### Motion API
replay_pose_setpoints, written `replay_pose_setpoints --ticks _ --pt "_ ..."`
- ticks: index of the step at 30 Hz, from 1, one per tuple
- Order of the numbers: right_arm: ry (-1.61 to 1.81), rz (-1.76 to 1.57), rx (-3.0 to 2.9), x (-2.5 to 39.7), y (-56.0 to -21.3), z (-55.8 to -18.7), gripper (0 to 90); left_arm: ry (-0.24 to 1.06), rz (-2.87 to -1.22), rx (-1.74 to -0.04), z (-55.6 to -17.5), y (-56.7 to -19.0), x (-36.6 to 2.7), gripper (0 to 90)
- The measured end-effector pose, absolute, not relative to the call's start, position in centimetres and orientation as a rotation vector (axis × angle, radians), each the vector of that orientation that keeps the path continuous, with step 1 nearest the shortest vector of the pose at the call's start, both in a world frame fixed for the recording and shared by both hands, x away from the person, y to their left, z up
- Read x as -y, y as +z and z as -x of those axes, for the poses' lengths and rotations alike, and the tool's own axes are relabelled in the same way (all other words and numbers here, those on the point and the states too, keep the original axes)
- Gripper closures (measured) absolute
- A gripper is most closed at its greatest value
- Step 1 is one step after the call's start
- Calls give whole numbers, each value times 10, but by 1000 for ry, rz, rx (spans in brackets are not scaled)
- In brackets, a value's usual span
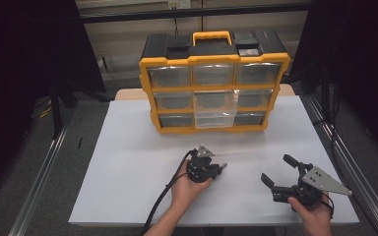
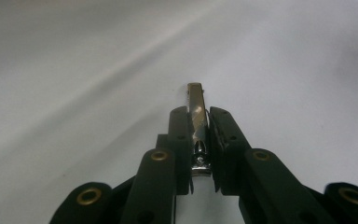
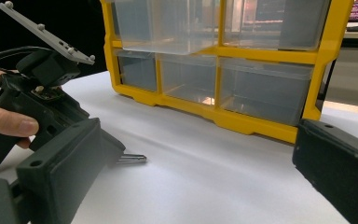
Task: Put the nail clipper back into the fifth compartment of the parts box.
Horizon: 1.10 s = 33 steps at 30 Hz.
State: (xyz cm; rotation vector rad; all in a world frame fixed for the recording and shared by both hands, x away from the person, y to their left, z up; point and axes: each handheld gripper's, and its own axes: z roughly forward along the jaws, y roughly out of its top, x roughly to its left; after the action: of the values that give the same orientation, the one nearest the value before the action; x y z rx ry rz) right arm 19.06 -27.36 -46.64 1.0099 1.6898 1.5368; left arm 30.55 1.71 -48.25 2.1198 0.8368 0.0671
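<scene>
Metal nail clipper [image 2: 197, 122] pinched between left tongs [image 2: 199, 140] above white table [image 2: 74, 93].

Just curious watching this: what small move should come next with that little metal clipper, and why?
Probably carry it toward the organizer's pulled-out middle drawer. The left gripper is already shut on the nail clipper, just above the white table, while the right gripper waits open.

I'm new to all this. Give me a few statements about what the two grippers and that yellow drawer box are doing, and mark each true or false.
1. The left gripper is shut on a nail clipper. True.
2. The right gripper holds the clipper. False: its jaws stand wide apart with nothing between them.
3. One middle drawer of the yellow organizer is pulled out. True.
4. The organizer lies flat on its back. False: it stands upright on the white table, handle on top.
</scene>
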Motion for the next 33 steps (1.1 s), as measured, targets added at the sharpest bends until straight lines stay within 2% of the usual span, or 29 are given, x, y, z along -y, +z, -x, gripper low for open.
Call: replay_pose_setpoints --ticks 8,9,22,33 --pt "1538 -1003 -1690 274 -466 -189 19 102 -2067 -849 -304 -469 -27 801" --pt "1538 -1001 -1690 274 -466 -189 19 71 -2068 -829 -305 -468 -29 800" --pt "1541 -1009 -1686 273 -466 -190 19 90 -2023 -789 -301 -458 -39 800" --pt "1537 -1009 -1695 273 -466 -190 18 87 -1903 -779 -302 -446 -51 800"
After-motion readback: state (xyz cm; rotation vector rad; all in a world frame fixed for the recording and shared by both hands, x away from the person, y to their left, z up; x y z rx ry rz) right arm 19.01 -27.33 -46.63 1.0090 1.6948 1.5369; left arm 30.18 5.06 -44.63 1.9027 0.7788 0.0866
